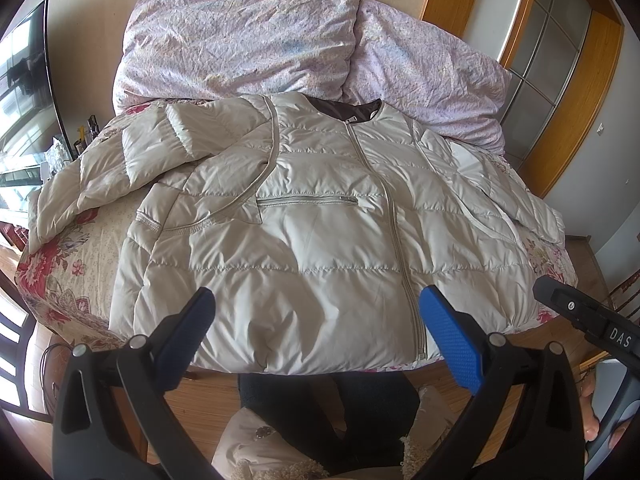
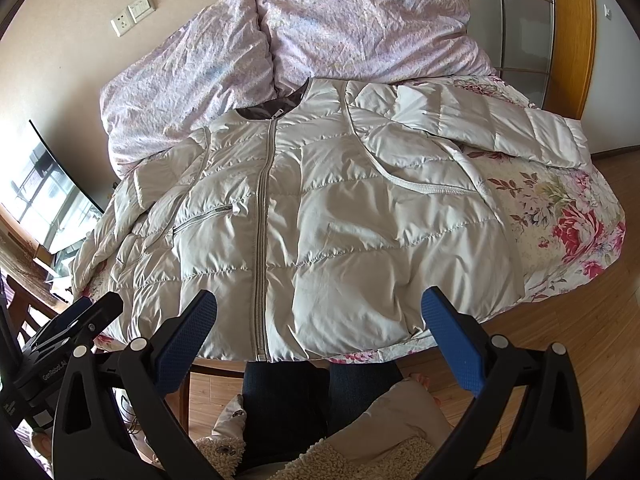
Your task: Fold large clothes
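Jacket (image 1: pixel 304 232) lies flat, front up, on the flowered bedspread (image 1: pixel 52 272), hem toward the near edge of the bed, collar toward the far end where a lilac quilt (image 1: pixel 248 40) is heaped. Left gripper (image 1: pixel 316 332): fingers spread wide, blue pads (image 1: pixel 454 340) facing each other, nothing between them; held above the near edge of the bed with the hem showing in the gap between the tips, not touching the cloth as far as can be judged. Right gripper (image 2: pixel 318 332): likewise spread wide and empty, placed over the hem, the lower end of the zipper (image 2: pixel 262 248) just to the left of the midline between its fingers (image 2: pixel 186 336). Each gripper shows at the margin of the other's view, side by side, near one another. Jacket appearance: pale beige, glossy, quilted in horizontal bands, puffy; zipper closed from hem to the round collarless neck, dark lining (image 1: pixel 348 110) visible at the neck opening; one zipped chest pocket (image 1: pixel 308 200). Both sleeves spread outward; the one toward the left gripper's side is bent and bunched, its cuff near the bed edge; the other sleeve (image 2: pixel 500 124) lies straighter, reaching the opposite edge. Surface wrinkled, not smoothed.
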A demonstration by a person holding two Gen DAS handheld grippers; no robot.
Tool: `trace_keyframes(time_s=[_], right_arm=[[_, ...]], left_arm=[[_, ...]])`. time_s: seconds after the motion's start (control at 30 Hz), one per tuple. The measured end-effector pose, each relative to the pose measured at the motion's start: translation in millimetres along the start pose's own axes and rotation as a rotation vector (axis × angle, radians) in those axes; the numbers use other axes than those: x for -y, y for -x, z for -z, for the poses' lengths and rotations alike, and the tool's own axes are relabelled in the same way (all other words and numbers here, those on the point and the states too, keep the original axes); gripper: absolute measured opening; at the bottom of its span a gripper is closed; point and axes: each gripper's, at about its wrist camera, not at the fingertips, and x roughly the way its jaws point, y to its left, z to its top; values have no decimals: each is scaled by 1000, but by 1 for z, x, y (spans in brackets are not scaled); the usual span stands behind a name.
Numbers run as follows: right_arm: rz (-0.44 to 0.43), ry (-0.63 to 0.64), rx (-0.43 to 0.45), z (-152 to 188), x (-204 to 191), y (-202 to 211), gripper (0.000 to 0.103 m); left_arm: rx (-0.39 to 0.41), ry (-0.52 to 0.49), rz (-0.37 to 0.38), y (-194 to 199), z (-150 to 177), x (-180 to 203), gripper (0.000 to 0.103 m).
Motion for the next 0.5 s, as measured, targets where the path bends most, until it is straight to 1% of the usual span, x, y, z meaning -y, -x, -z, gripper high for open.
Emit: trace_keyframes(time_s=[0.23, 0.27, 0.5], right_arm=[[1, -1, -2, -2, 0, -1, 102], [1, -2, -3, -2, 0, 0, 102], [0, -4, -3, -1, 2, -2, 102]], left_arm=[[-1, 0, -1, 0, 0, 0, 101], [-2, 0, 0, -8, 0, -4, 101], [-1, 0, -2, -9, -1, -7, 101]])
